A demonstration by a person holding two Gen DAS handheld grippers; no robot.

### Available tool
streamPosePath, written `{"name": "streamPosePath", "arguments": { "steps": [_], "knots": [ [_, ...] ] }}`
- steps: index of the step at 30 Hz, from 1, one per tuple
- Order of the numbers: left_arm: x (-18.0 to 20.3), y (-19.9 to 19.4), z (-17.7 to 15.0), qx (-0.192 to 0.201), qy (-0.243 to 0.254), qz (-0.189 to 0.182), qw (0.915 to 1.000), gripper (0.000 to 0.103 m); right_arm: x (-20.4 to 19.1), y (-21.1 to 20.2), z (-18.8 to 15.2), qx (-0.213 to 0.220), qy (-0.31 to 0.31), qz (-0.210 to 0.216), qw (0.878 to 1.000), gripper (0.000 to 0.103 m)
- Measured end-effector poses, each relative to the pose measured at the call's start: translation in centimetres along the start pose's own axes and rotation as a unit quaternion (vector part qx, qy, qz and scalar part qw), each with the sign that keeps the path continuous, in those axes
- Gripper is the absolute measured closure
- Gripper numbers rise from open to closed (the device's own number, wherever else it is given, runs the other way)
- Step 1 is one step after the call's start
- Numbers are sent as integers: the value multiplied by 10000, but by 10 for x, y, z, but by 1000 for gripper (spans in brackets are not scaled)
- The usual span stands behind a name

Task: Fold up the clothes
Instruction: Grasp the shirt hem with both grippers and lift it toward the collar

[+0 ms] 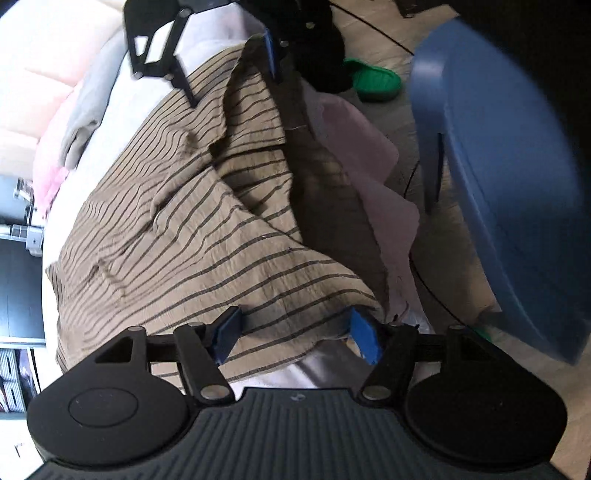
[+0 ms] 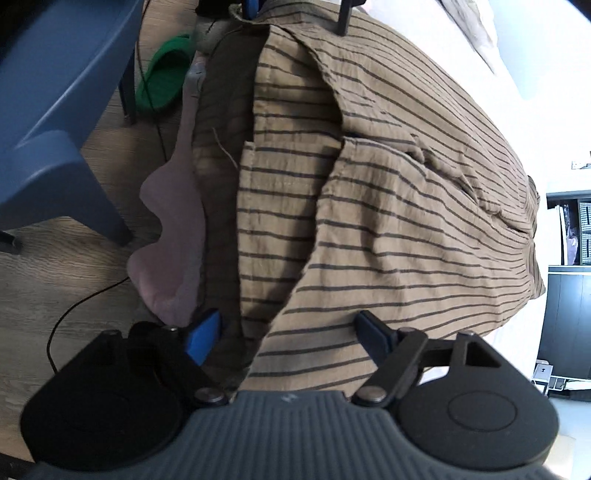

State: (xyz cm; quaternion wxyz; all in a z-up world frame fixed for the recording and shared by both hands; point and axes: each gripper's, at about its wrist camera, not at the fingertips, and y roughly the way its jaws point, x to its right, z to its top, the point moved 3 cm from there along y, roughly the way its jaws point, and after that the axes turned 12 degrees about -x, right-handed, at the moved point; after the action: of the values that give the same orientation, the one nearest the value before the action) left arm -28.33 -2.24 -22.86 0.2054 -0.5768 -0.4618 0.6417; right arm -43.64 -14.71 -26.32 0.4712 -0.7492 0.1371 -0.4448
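A tan shirt with thin dark stripes [image 1: 192,221] lies spread and creased on a white bed [image 1: 122,92], one side draped over the bed's edge. My left gripper [image 1: 295,334] stands open at the shirt's near hem, its blue pads [image 1: 364,338] apart with the hem's edge lying loose between them. The right gripper [image 1: 225,62] shows at the far end of the shirt. In the right wrist view the same shirt [image 2: 388,221] fills the frame. My right gripper [image 2: 288,334] is open over its near edge, pads [image 2: 203,336] wide apart, and the left gripper [image 2: 295,11] sits at the top.
A mauve cloth [image 1: 369,166] [image 2: 173,221] hangs under the shirt over the bed's edge. A blue plastic chair [image 1: 498,184] [image 2: 55,129] stands close on the wooden floor, with a green slipper [image 1: 376,81] [image 2: 166,74] and a thin black cable [image 2: 74,306]. Grey and pink clothes [image 1: 81,122] lie further along the bed.
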Motion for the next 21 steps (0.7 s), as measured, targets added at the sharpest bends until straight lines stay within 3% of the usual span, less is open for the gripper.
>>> {"name": "streamPosePath", "arguments": {
  "steps": [2,8,10,14,16,21],
  "knots": [
    [-5,1,0,-6,-112,-5,9999,53,2,2,0,9,15,-89,10000,37],
    [-20,-6,-3,71,-513,-387,9979,77,9,-3,-3,61,58,60,9999,47],
    [-26,-9,-4,88,-645,-485,9967,94,11,-6,-4,61,-1,117,9999,52],
    [-43,-14,-9,123,-1079,-760,9912,98,26,-19,-8,177,253,623,9976,66],
    [-51,-17,-12,165,-1273,-836,9882,99,35,-26,-10,253,414,776,9958,98],
    [-75,-21,-18,246,-1670,-909,9814,100,63,-53,-24,435,1033,807,9904,100]
  ]
}}
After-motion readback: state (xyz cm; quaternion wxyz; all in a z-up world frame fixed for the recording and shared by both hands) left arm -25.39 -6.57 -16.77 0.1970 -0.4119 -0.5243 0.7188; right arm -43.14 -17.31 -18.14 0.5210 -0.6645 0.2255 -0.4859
